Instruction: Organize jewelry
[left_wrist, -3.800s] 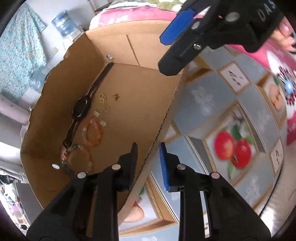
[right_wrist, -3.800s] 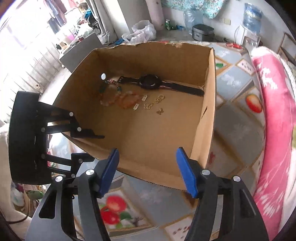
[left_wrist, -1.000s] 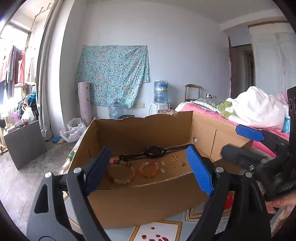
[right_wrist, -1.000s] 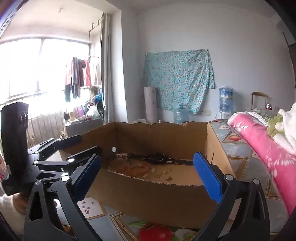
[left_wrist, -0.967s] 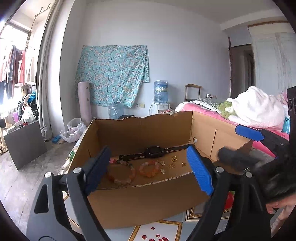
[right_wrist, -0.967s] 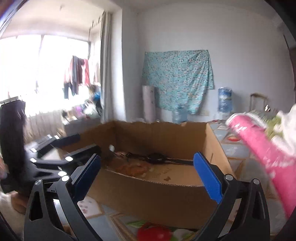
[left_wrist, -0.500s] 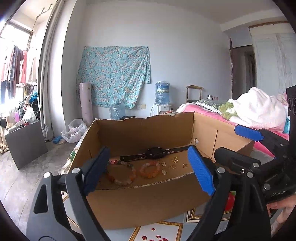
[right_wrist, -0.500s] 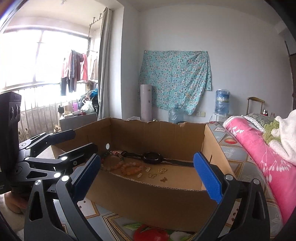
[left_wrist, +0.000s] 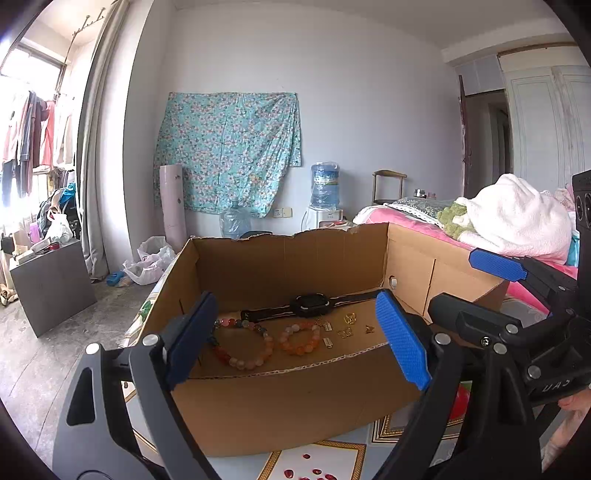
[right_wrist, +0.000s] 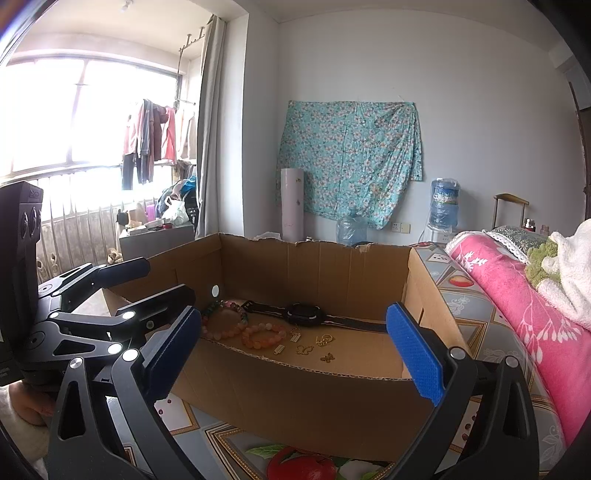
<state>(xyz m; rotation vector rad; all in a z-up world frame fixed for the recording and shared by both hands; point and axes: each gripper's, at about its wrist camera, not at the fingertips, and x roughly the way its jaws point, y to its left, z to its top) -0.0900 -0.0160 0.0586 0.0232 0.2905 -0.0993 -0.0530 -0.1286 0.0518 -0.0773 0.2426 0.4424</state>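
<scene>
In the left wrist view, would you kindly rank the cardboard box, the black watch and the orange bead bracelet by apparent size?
1. Brown cardboard box, by far.
2. Black watch with its strap laid out.
3. Orange bead bracelet, smallest.

Brown cardboard box (left_wrist: 295, 387) — black watch (left_wrist: 309, 305), orange bead bracelet (left_wrist: 300, 338), gold charms (right_wrist: 314, 345); turquoise floral cloth (left_wrist: 227, 151), pink blanket (right_wrist: 524, 306).

matt cardboard box (left_wrist: 295, 398) — glossy beads (left_wrist: 242, 345)
</scene>
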